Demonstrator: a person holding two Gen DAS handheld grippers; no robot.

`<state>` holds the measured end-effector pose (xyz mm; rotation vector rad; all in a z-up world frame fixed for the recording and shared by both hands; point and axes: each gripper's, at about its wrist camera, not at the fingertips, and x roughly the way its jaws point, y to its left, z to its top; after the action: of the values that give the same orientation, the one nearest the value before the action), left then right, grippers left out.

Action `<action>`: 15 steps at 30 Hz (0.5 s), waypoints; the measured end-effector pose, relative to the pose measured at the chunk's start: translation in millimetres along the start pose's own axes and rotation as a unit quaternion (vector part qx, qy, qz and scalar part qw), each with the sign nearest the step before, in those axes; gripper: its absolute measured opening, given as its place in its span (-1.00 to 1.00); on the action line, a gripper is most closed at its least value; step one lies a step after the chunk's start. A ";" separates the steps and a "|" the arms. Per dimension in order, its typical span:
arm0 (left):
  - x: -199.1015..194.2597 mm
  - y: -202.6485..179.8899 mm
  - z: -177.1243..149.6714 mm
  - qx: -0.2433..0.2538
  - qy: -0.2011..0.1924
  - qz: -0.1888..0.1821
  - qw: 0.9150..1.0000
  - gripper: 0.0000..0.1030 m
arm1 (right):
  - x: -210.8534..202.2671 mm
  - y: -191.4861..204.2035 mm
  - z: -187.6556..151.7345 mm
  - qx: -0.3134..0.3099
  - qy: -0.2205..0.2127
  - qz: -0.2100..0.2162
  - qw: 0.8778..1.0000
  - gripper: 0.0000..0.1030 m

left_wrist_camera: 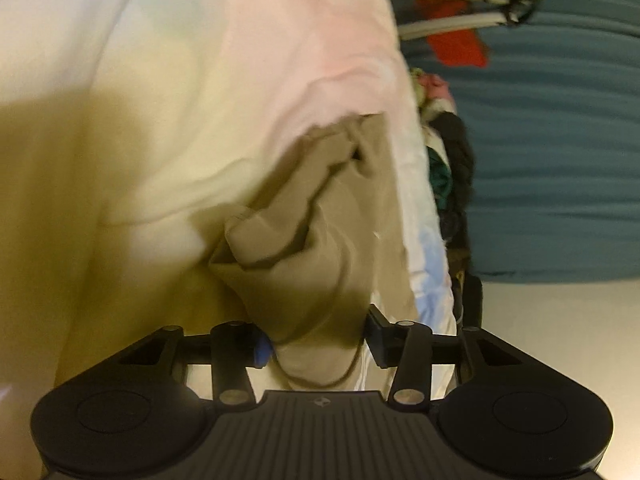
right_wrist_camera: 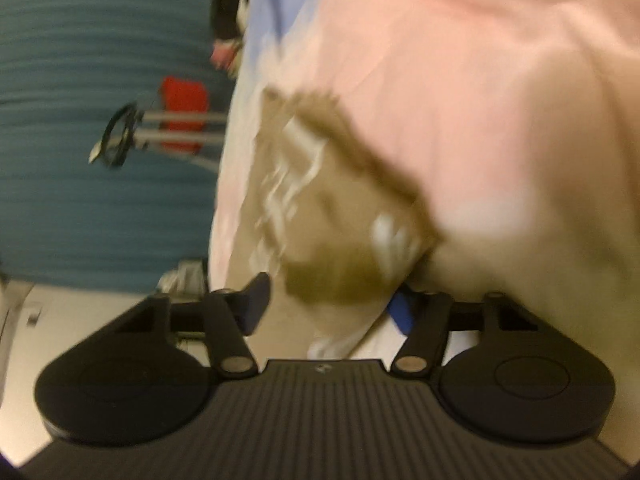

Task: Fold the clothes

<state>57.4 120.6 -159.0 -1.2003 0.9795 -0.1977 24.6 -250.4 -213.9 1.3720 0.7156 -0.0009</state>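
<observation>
The left gripper (left_wrist_camera: pixel 318 338) is clamped on a bunched fold of a tan garment (left_wrist_camera: pixel 320 240); the cloth fills the gap between the blue-padded fingers (left_wrist_camera: pixel 262 350) and hangs out below them. The garment rises from the gripper in thick crumpled folds and lies against a large pale sheet (left_wrist_camera: pixel 168 112), cream on the left and tinted pink toward the top, which takes up most of the left wrist view. A light blue and white patch of cloth shows along the sheet's right edge.

In the right wrist view, badly blurred by motion, the right gripper (right_wrist_camera: pixel 332 312) has the same tan garment (right_wrist_camera: pixel 320 208) between its fingers; whether they are pressed tight on it cannot be told. Pink-cream sheet (right_wrist_camera: pixel 480 80) covers the upper right of that view, and the tan cloth carries smeared white streaks that cannot be made out as any print.

Beside the sheet is a teal ribbed surface (left_wrist_camera: pixel 560 140), seen in both views. Against it stands a red item (left_wrist_camera: pixel 454 24) crossed by two pale metal rods (left_wrist_camera: pixel 452 26) ending in a dark clamp. A heap of dark and mixed-colour clothes (left_wrist_camera: pixel 452 168) sits along the sheet's edge, between it and the teal surface.

Each gripper body bears a small round emblem on its ribbed black top; it is too small to read. No other writing or label is legible anywhere.
</observation>
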 end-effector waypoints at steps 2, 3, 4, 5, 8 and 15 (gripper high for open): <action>3.6 -0.8 2.4 -0.005 -0.001 0.001 1.000 -0.06 | 2.3 2.2 -3.7 -0.012 -0.008 -0.010 1.000 -0.14; 4.2 -2.1 3.0 -0.005 -0.003 0.000 1.000 -0.06 | 1.4 5.3 -6.1 -0.022 -0.013 -0.011 1.000 -0.24; 3.9 -4.1 3.2 -0.001 -0.005 -0.002 1.000 -0.09 | -0.1 9.0 -8.3 -0.033 -0.019 -0.011 0.999 -0.39; 3.0 -6.6 2.7 0.006 -0.008 -0.003 1.000 -0.19 | -1.6 12.8 -10.6 -0.044 -0.025 -0.012 0.999 -0.49; -7.0 -10.8 3.0 0.032 -0.018 -0.018 0.999 -0.33 | -13.4 21.0 -13.5 -0.052 -0.042 0.003 0.998 -0.63; -20.5 -57.8 -7.1 0.066 0.013 -0.085 0.994 -0.41 | -69.6 58.7 1.4 -0.082 -0.085 0.042 0.992 -0.67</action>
<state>60.4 105.1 -99.4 -1.1619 0.8739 -0.4071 -6.3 -265.9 -129.7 1.2260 0.5038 0.0069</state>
